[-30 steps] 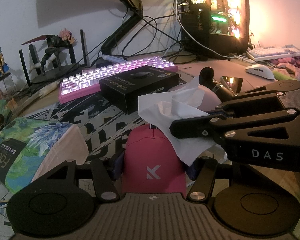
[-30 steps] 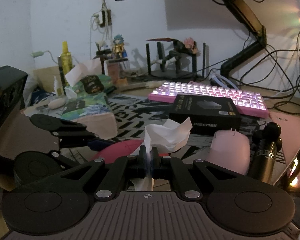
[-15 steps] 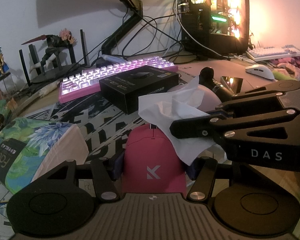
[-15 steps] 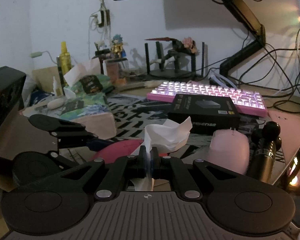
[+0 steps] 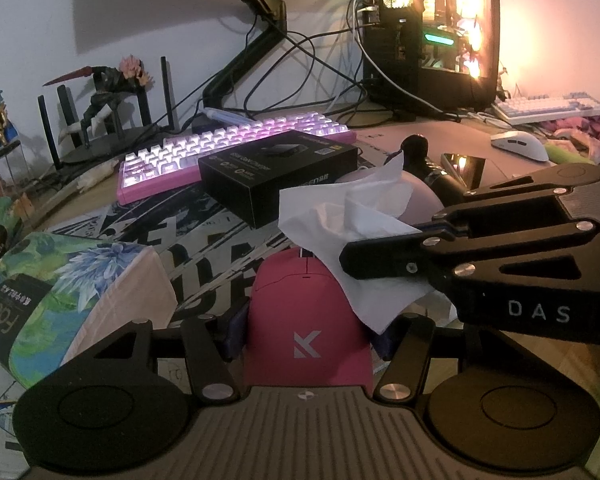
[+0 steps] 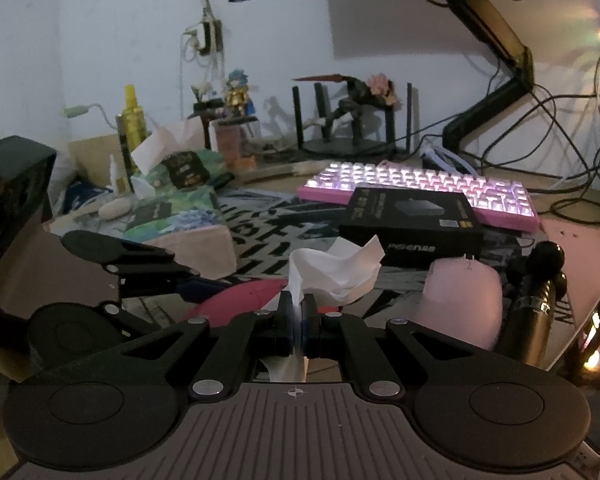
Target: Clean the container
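A cluttered worktop (image 5: 428,136) under dim light. The left tongs (image 5: 306,334) are clamped on a bright pink computer mouse with a white K logo (image 5: 306,320), their pads pressing its two flanks. The mouse sits low and close to the left wrist camera, its long axis pointing straight away along the tongs, toward a black rectangular cardboard box (image 5: 278,174) and a glowing pink keyboard (image 5: 228,148) beyond. No container proper is evident; the pink mouse appears to be the thing being cleaned.

The right tongs (image 6: 297,322) are pressed together on a crumpled white paper tissue (image 6: 334,270). In the left view the right tongs (image 5: 350,258) come in from the right, crossing the mouse's long axis, and the tissue (image 5: 340,220) drapes over the mouse's front right shoulder; whether it actually touches cannot be told for sure. In the right view the pink mouse (image 6: 240,296) lies just ahead and slightly left of the pinched tissue.

The wiping hand, the right, is nearest the mouse's front end; a likely next stroke runs along the long axis toward the logo end, with the left grip steadying it.

Beside them lie a pale pink mouse (image 6: 462,296) and a green floral tissue pack (image 5: 60,292).
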Tool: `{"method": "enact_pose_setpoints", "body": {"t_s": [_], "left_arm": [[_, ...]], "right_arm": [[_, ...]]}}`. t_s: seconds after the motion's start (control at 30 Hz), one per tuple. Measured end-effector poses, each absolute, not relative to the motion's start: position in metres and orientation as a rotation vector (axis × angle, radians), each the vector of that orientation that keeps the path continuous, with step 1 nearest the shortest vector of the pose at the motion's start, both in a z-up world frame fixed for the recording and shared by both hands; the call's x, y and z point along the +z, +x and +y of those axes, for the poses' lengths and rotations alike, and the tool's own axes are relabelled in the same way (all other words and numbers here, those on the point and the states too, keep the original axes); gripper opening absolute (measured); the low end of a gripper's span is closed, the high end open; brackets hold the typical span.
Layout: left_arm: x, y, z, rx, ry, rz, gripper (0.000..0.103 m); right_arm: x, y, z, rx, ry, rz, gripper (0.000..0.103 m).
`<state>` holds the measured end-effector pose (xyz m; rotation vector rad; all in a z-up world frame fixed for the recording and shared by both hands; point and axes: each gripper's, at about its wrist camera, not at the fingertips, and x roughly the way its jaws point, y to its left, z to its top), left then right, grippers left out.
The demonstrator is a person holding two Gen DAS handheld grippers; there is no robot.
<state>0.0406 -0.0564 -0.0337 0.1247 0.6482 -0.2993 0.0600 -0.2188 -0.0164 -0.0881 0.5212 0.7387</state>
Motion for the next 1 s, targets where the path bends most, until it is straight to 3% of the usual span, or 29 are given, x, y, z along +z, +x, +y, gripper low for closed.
{"method": "enact_pose_setpoints", "body": {"t_s": [1.0], "left_arm": [[-0.034,0.042,-0.052,-0.302,0.116,0.651,0.059]], "right_arm": [[-0.022,0.066,-0.221,0.689,-0.048,0.561,0.005]]}}
